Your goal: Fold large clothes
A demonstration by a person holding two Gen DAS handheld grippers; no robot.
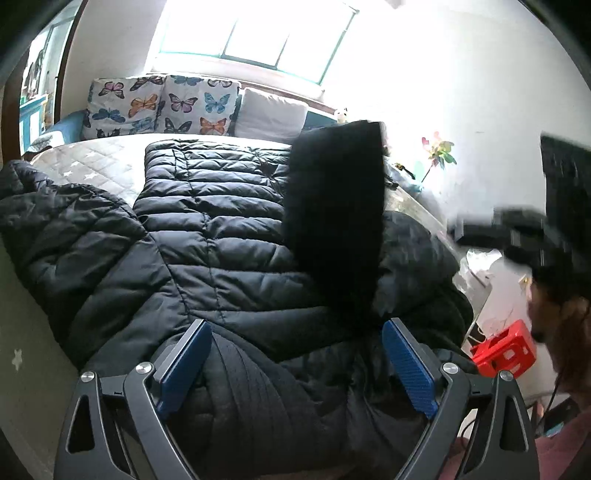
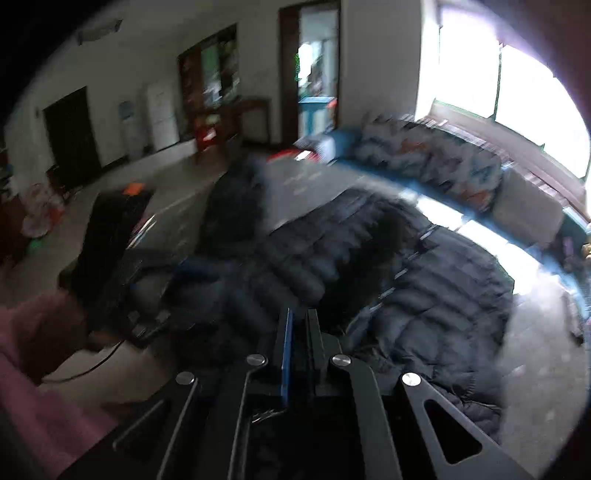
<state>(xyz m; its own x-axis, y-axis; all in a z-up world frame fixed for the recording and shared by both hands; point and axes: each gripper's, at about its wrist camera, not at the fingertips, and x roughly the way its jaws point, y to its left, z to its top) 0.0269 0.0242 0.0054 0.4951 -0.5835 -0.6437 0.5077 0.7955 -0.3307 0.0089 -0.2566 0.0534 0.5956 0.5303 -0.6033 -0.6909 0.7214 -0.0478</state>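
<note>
Black quilted puffer jacket (image 1: 207, 221) lies spread across the middle of the left wrist view on a pale quilted bed cover with white stars (image 1: 85, 162). 1 sleeve hangs off toward the left edge of the frame. Its dark fur-trimmed hood (image 1: 336, 206) is raised upright right of centre and is blurred. The jacket's ribbed black hem sits at the lower centre, between the fingers of the left gripper (image 1: 295, 365). That gripper is spread wide, its 2 blue-padded fingers (image 1: 184, 369) standing well apart at the bottom of the frame on either side of the hem fabric, not closed on it.

In the right wrist view the whole scene is smeared by motion. The right gripper (image 2: 299, 332) points up from the bottom centre, its 2 fingers pressed close together with only a thin slit between; dark material shows in that slit, but whether it is jacket fabric cannot be told. The jacket (image 2: 424, 295) fills the centre and right of this frame.

2 butterfly-print cushions (image 1: 159, 107) and 1 plain white pillow (image 1: 271, 112) line the upper middle of the left view under a bright window (image 1: 258, 29). A red plastic crate (image 1: 506, 350) sits at the lower right, beside a person's pink sleeve (image 1: 565, 443).
</note>
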